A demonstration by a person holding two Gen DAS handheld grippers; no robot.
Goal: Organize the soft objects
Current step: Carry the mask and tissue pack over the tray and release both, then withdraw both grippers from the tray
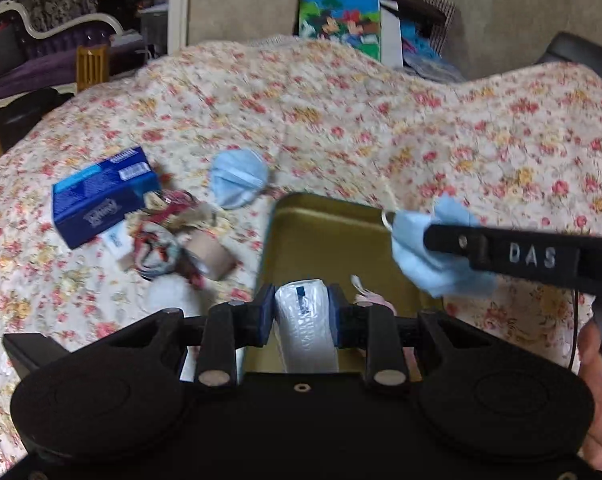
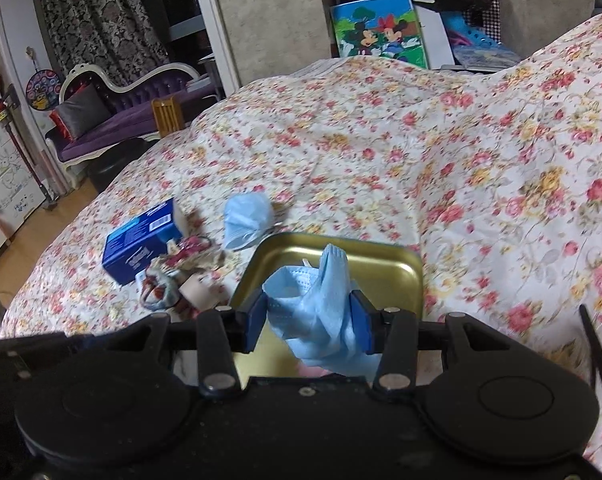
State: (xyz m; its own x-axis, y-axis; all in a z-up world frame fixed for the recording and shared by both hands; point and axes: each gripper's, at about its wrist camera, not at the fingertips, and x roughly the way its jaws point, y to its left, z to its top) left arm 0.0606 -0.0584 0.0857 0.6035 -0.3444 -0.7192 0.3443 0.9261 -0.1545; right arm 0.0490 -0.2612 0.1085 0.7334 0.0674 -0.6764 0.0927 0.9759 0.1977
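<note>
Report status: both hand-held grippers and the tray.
Left hand-held gripper shut on white packet. Right hand-held gripper shut on blue mask, over gold tray. Nothing blocking.

A tray (image 2: 381, 276) lies on the bedspread (image 2: 421, 160) just ahead of the right gripper (image 2: 310, 320); beyond-left lie a mask (image 2: 247, 220), a box (image 2: 141, 240) and a tape roll (image 2: 195, 290).

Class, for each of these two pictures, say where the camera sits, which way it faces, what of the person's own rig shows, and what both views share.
Left wrist view: sits on the left claw, facing forward over the gold metal tray; its claw grips a white plastic-wrapped packet, and the right claw's arm crosses in.
Right wrist view: sits on the right claw, facing forward over the same tray; it grips a crumpled blue face mask.
Shared: tray, blue cardboard box, floral quilt.
</note>
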